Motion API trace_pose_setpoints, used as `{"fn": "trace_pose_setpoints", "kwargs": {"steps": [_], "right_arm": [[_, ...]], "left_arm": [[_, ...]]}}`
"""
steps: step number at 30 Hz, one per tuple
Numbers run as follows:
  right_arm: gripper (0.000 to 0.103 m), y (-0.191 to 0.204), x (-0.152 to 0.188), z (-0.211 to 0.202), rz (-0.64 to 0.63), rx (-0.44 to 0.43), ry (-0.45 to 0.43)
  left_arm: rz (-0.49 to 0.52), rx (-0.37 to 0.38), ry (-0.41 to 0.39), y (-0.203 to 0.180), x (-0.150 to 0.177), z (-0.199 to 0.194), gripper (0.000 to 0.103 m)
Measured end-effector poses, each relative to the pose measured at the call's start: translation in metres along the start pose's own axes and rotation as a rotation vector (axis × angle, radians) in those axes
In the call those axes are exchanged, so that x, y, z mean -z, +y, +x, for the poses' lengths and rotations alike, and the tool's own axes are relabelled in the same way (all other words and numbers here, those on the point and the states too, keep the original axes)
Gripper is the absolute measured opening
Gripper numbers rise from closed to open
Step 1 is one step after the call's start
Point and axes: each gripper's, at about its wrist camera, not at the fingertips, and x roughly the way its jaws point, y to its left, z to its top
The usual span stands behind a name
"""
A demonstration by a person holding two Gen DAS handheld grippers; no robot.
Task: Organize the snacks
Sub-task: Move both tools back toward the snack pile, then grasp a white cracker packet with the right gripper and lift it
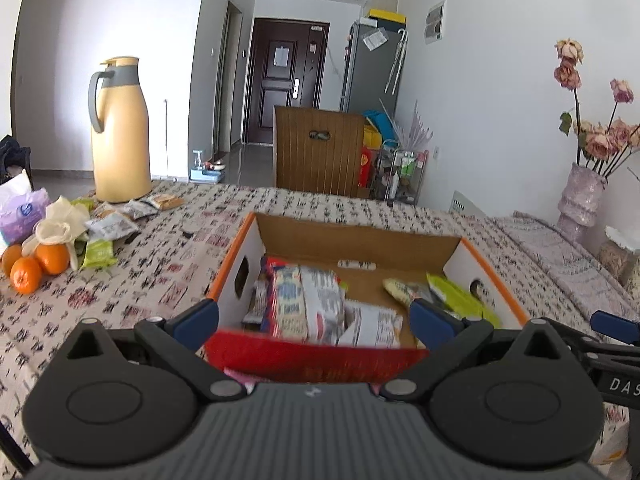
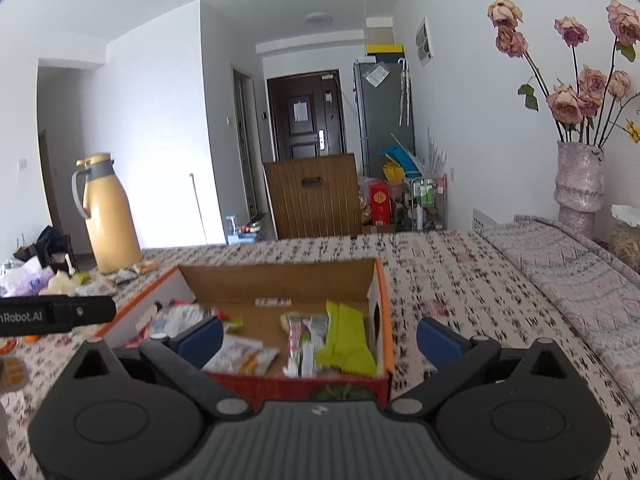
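Observation:
An open cardboard box (image 1: 352,236) with orange edges and a red front stands on the patterned tablecloth; it also shows in the right wrist view (image 2: 280,280). Several snack packets lie inside, among them a red and white pack (image 1: 304,304) and a lime green pack (image 2: 348,340). More loose snack packets (image 1: 112,224) lie at the far left by the jug. My left gripper (image 1: 316,318) is open and empty over the box's front edge. My right gripper (image 2: 320,334) is open and empty over the box's right front corner.
A yellow thermos jug (image 1: 120,132) stands at the back left. Oranges (image 1: 34,266), a tissue pack (image 1: 22,210) and a crumpled glove (image 1: 62,222) lie at the left. A vase of dried roses (image 2: 578,184) stands at the right. A wooden chair back (image 1: 316,152) is behind the table.

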Motion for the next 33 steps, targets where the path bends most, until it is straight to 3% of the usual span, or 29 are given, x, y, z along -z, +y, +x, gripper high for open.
{"fn": "trace_pose_setpoints", "kwargs": {"steps": [15, 33], "right_arm": [[0.103, -0.018, 0.063, -0.024, 0.015, 0.017, 0.157], [0.103, -0.024, 0.112, -0.035, 0.011, 0.031, 0.259]], "left_arm": [[-0.005, 0.03, 0.094, 0.015, 0.054, -0.02, 0.103], [-0.009, 0.037, 0.173, 0.03, 0.096, -0.027, 0.103]]}}
